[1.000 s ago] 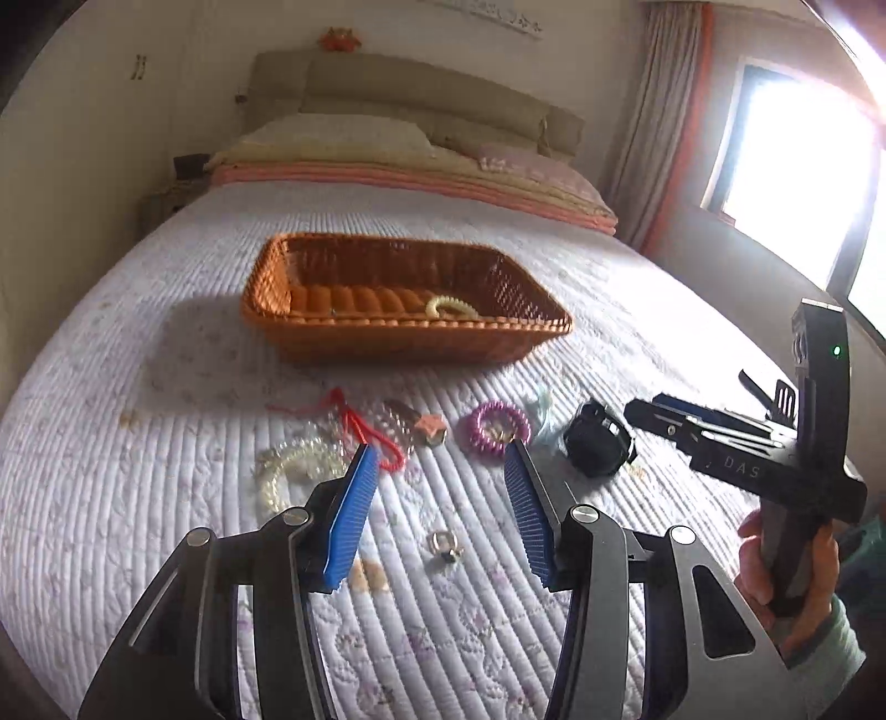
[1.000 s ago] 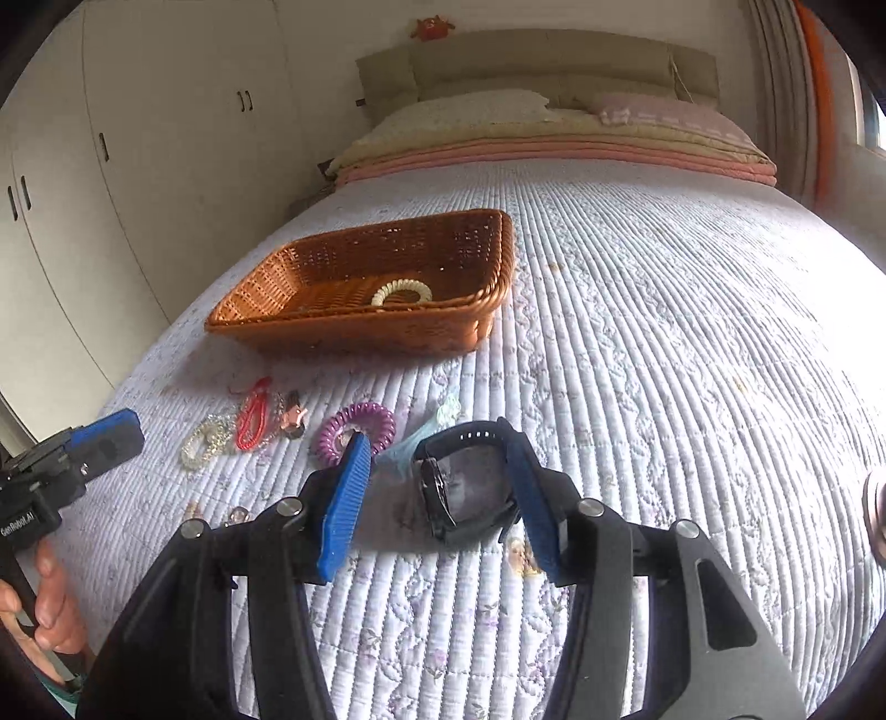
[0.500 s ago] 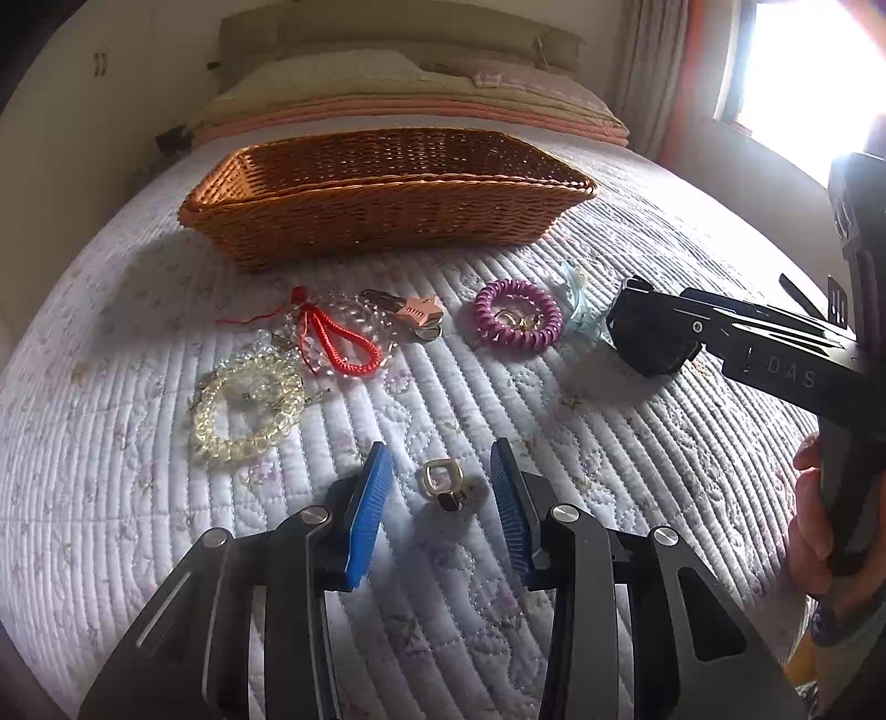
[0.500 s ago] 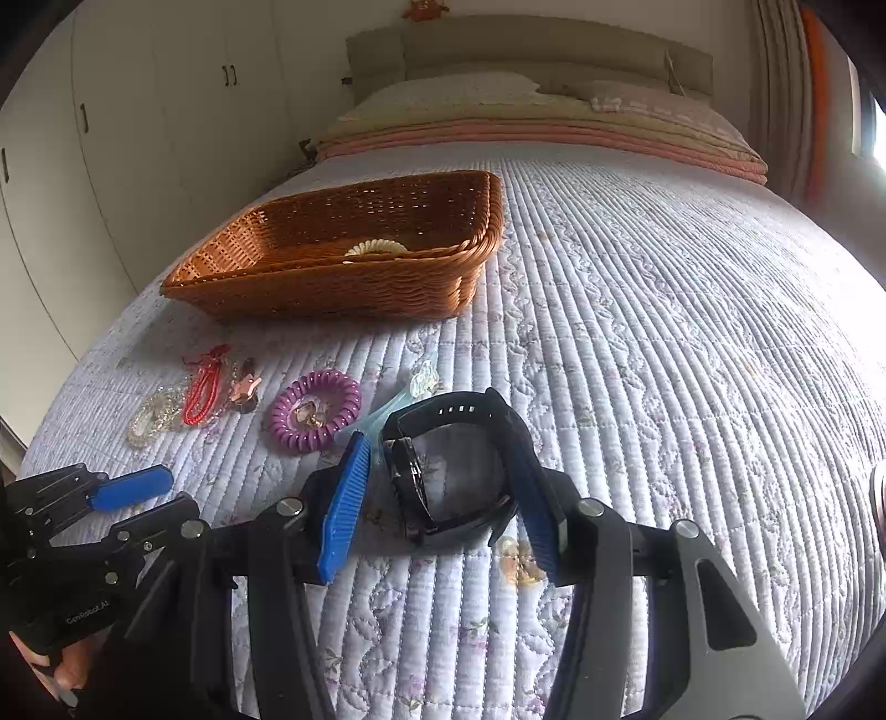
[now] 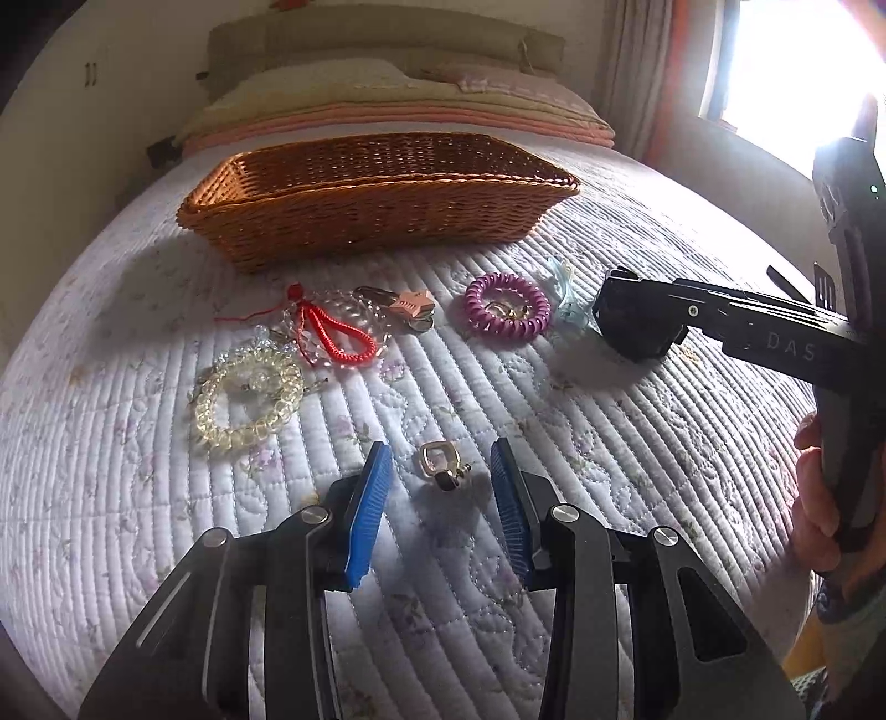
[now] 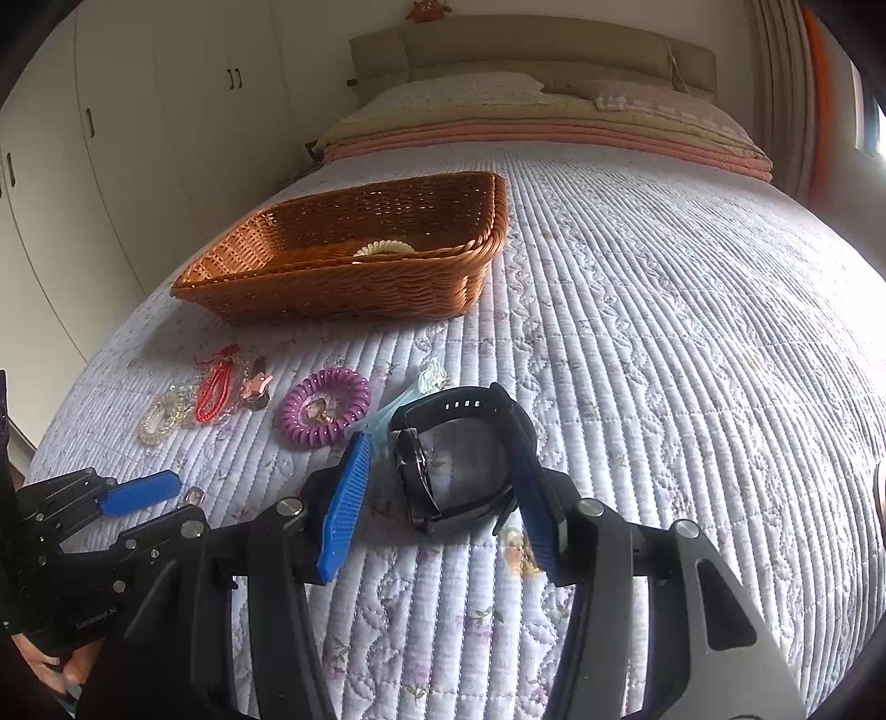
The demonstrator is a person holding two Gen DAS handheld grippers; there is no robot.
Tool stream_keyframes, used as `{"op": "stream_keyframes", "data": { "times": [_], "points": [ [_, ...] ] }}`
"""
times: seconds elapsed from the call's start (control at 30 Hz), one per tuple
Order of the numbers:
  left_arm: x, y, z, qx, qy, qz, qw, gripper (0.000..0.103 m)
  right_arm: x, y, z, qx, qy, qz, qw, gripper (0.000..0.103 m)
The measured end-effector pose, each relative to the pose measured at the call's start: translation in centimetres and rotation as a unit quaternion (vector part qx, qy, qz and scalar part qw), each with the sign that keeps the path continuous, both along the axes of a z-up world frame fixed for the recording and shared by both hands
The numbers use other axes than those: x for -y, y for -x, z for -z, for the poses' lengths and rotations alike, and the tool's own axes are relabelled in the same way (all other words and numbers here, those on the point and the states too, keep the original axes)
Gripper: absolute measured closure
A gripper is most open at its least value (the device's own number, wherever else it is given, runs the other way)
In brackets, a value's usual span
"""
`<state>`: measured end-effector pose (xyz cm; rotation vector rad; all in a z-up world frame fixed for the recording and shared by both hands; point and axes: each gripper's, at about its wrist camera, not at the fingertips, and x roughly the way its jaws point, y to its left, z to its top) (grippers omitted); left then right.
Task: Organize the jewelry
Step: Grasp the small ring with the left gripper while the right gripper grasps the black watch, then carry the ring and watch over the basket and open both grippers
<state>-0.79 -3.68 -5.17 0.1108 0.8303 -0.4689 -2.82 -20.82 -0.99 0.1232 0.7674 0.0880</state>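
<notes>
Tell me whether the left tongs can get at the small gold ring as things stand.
Probably yes: the gold ring lies bare on the quilt between the left tongs' open blue pads, untouched on either side, with nothing lying over it.

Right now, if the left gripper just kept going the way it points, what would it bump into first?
Probably the small gold ring lying between the left gripper's open blue pads; just beyond it, the quilted white bedspread.

Home bedroom, quilted bedspread (image 6: 664, 310) covering a bed, pillows (image 6: 459, 97) lying against a padded headboard (image 6: 531, 47), wardrobe doors (image 6: 111, 144) lining one wall, curtained window (image 5: 786, 66) glowing.
</notes>
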Motion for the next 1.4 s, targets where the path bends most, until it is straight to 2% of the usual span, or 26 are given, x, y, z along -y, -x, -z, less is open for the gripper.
{"op": "stream_keyframes", "data": {
  "times": [0.23, 0.27, 0.3, 0.33, 0.43, 0.57, 0.6, 0.63, 0.7, 1.13, 1.4],
  "points": [
    [-0.2, 0.9, -0.1, 0.002, -0.003, 0.007, 1.0000, 0.068, -0.5, 0.0, 0.1, -0.003, 0.005, -0.010, 1.000, 0.055],
    [-0.2, 0.9, 0.0, 0.003, -0.005, 0.007, 1.0000, 0.070, -0.6, -0.1, 0.2, -0.006, 0.006, -0.010, 1.000, 0.056],
    [-0.1, 0.9, 0.0, 0.003, -0.008, 0.006, 0.9999, 0.075, -0.7, -0.2, 0.3, -0.009, 0.006, -0.015, 1.000, 0.064],
    [0.1, 0.9, 0.0, 0.004, -0.013, 0.006, 0.9999, 0.080, -0.9, -0.3, 0.3, -0.011, 0.005, -0.021, 1.000, 0.067],
    [0.7, 1.2, 0.1, 0.011, -0.025, 0.014, 0.9995, 0.090, -1.2, -0.1, 0.4, -0.012, 0.012, -0.022, 1.000, 0.067],
    [0.9, 1.3, 0.1, 0.010, -0.023, 0.021, 0.9995, 0.091, -1.2, -0.5, 0.5, -0.017, 0.011, -0.019, 1.000, 0.067],
    [0.8, 1.3, 0.1, 0.009, -0.019, 0.021, 0.9996, 0.091, -1.4, -0.6, 0.6, -0.018, 0.017, -0.017, 1.000, 0.072],
    [0.7, 1.2, 0.1, 0.008, -0.015, 0.021, 0.9996, 0.092, -1.6, -0.6, 0.7, -0.020, 0.023, -0.018, 0.999, 0.084],
    [0.6, 1.2, 0.1, 0.007, -0.010, 0.022, 0.9997, 0.092, -2.0, -0.7, 0.7, -0.020, 0.030, -0.020, 0.999, 0.090],
    [-0.1, 1.2, -1.1, 0.025, 0.010, 0.015, 0.9995, 0.093, -2.6, 0.6, -1.2, 0.013, 0.018, -0.020, 1.000, 0.091],
    [-0.5, -0.6, -6.5, 0.083, 0.040, 0.010, 0.9957, 0.093, -2.5, 0.2, -6.7, 0.069, 0.011, -0.020, 0.997, 0.091]
  ]
}}
